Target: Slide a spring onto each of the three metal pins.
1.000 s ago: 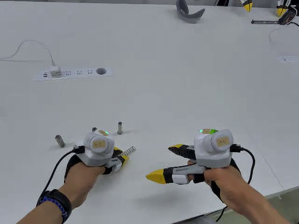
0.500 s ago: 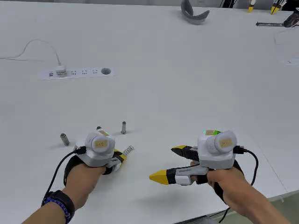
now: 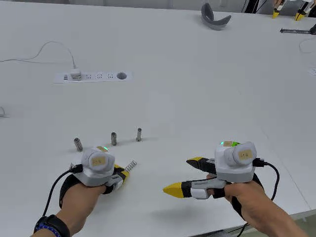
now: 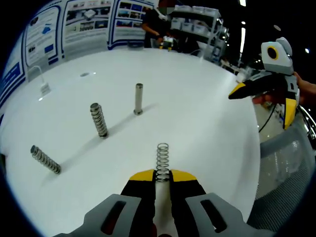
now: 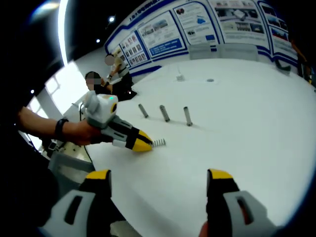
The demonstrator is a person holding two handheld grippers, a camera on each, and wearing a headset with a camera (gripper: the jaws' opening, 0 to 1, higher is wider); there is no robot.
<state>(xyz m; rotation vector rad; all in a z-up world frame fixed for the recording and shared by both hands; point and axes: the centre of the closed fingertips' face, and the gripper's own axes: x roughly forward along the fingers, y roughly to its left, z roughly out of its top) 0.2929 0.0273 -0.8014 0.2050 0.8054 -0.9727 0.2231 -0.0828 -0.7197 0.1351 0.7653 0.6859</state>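
Across a broad, matte white surface (image 3: 197,98) that runs well back from the person, three short metal pins (image 3: 114,138) stand upright in a row near the front left. In the left gripper view, the two pins on the left each wear a coiled spring. The rightmost pin (image 4: 138,98) is a bare grey post.

A left tool (image 4: 162,174), black with yellow tips, is pressed together on the near end of a small steel coil spring (image 4: 162,157). The spring sticks out forward past the tips, just above the surface and short of the pin row. A gloved left hand (image 3: 81,190) with a dark wristband holds this tool.

A right tool (image 3: 184,175), gripped by the right hand (image 3: 242,195), hangs well to the right of the pins. Its yellow-tipped jaws are spread wide over plain surface.

Farther back on the left, a flat white power strip (image 3: 91,76) lies on the surface. A white cable (image 3: 47,47) is plugged into it and curves away to the left. Near the far edge rests a grey curved object (image 3: 215,20); what it is cannot be told.

Beyond the surface, the gripper views show a large indoor room. Blue-and-white poster boards (image 5: 197,24) line the walls, and shelves of pale boxes (image 4: 197,19) stand at the back. A person in dark clothes (image 4: 150,24) is at the far side, and bright strip lights (image 4: 243,34) glow overhead.
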